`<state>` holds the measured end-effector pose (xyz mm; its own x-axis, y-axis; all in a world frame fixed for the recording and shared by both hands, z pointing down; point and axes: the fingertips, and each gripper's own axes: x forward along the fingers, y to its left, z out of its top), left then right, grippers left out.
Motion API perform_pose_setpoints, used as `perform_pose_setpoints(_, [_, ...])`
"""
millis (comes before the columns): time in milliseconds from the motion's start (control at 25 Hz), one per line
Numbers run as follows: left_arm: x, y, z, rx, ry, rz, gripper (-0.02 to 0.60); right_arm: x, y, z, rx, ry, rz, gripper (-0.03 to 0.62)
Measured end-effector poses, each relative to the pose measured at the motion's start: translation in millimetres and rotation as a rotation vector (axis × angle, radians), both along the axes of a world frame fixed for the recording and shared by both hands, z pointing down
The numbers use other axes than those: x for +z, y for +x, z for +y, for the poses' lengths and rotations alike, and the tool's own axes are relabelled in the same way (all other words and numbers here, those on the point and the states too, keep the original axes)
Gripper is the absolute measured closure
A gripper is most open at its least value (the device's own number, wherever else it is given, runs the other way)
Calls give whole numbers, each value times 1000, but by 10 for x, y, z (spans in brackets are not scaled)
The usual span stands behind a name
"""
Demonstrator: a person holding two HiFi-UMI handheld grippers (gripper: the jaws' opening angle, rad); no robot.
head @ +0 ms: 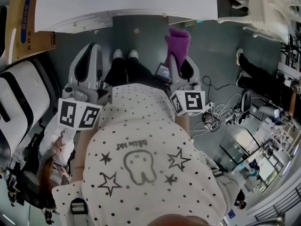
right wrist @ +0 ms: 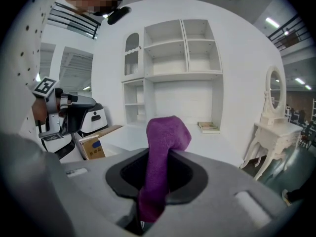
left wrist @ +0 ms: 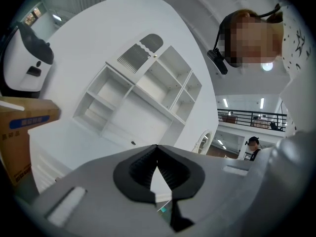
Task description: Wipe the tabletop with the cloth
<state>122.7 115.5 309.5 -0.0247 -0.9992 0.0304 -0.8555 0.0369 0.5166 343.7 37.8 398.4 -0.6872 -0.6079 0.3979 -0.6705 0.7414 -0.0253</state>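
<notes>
A purple cloth [head: 178,41] sticks up out of my right gripper [head: 180,60], whose jaws are shut on it; in the right gripper view the cloth [right wrist: 165,147] stands folded over above the gripper [right wrist: 157,174]. My left gripper [head: 92,50] is held at my left side with its jaws closed tip to tip, and the left gripper view shows nothing between them [left wrist: 157,149]. The white tabletop [head: 127,4] lies ahead of my feet, beyond both grippers. Both grippers hang in the air, clear of its surface [right wrist: 219,142].
A white shelf unit [right wrist: 173,58] stands at the back of the table, with a book [right wrist: 210,127] under it. A cardboard box [head: 26,25] sits at the left. A white dressing table [head: 263,8] stands at the right. Cables [head: 221,112] lie on the floor.
</notes>
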Motion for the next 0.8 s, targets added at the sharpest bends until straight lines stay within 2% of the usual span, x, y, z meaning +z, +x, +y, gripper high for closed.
perform_pose_setpoints(800, [22, -12, 6, -4, -2, -2, 591, 20, 153, -20, 14, 3, 38, 522])
